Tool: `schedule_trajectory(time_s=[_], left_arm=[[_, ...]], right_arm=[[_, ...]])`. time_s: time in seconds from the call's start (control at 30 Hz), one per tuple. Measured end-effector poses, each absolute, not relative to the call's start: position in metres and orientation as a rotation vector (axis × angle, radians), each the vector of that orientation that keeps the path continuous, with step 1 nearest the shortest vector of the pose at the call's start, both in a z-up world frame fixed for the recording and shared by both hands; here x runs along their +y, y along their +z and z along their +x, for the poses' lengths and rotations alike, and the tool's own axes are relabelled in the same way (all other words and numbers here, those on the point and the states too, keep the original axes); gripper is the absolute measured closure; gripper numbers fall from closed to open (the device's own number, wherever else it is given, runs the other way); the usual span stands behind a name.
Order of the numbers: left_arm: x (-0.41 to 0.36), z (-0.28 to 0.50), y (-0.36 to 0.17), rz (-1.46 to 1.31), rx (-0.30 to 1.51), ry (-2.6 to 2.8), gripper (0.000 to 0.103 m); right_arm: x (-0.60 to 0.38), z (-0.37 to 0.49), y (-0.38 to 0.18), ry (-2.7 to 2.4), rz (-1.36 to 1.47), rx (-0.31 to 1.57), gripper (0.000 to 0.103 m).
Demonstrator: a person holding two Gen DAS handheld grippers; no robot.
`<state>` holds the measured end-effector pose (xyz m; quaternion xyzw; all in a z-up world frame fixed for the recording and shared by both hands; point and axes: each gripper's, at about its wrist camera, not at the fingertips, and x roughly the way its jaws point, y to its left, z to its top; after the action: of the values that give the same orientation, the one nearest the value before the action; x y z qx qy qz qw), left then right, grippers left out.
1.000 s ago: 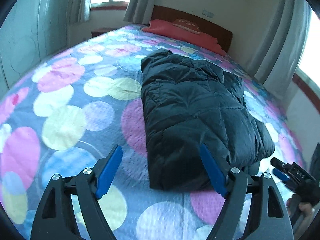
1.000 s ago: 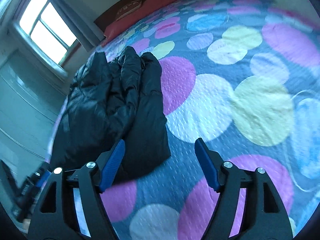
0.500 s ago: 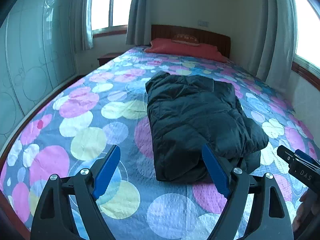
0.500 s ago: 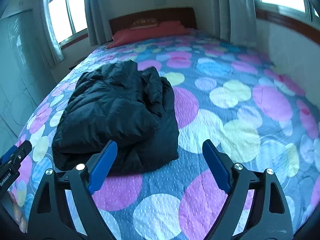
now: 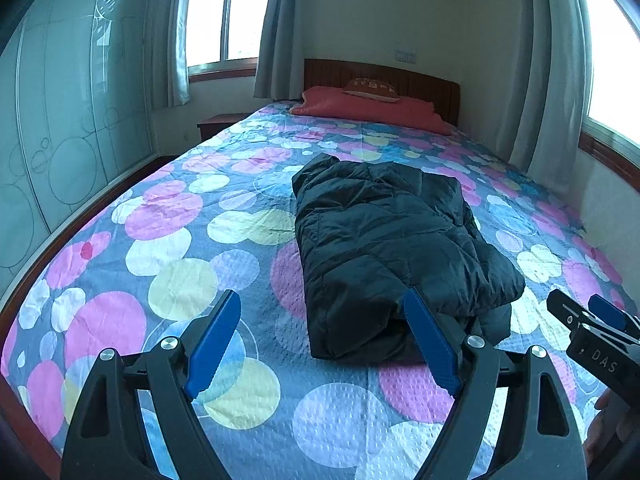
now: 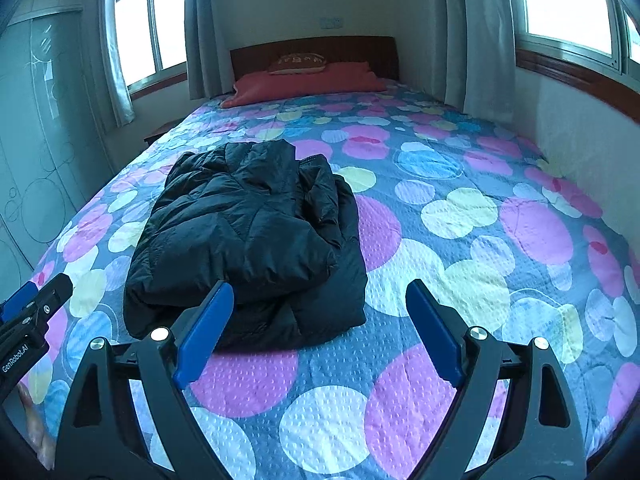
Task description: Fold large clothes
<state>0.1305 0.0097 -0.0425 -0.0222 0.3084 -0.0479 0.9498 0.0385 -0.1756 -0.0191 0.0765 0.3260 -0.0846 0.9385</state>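
now one folded black jacket (image 5: 392, 248) lies on one bed (image 5: 180, 280).

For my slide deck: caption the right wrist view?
Folded black puffer jacket on a polka-dot bedspread, right tool open and empty.

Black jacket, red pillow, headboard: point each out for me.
black jacket (image 5: 384, 248), left wrist view, quilted top
red pillow (image 5: 368, 114), left wrist view, middle
headboard (image 6: 352, 50), right wrist view, wooden panel
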Motion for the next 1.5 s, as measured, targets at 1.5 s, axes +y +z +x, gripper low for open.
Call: schedule_trajectory(time_s=[1.5], left_arm=[[0.008, 0.124, -0.039, -0.045, 0.63, -0.074, 0.02]], right_arm=[[-0.161, 0.034, -0.011, -0.14, 0.138, 0.635, 0.015]])
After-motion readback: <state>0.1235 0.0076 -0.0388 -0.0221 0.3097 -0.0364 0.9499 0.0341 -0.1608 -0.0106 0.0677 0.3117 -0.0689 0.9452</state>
